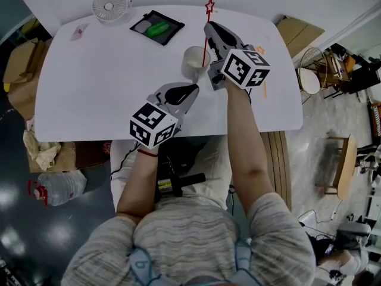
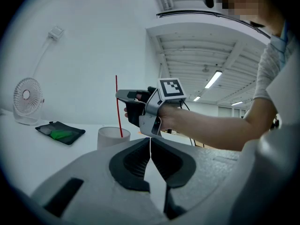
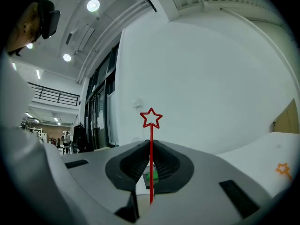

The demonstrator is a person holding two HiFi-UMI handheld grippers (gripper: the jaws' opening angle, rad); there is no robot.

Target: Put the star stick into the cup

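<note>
R gripper [image 1: 209,30] was clamped on the stick [image 1: 205,40], held upright w/ the star on top, its lower end at the mouth of the cup [image 1: 194,62] on the table [image 1: 89,82]. L gripper [image 1: 188,92] hung near the cup, jaws pressed together w/ nothing btwn them.

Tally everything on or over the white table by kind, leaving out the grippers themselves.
Star sticks: 2 (red stick in the right gripper, orange stick lying on the table)
Cup: 1
Fan: 1
Black tray: 1
Green thing in the tray: 1
Small pink thing: 1
Total: 7
</note>
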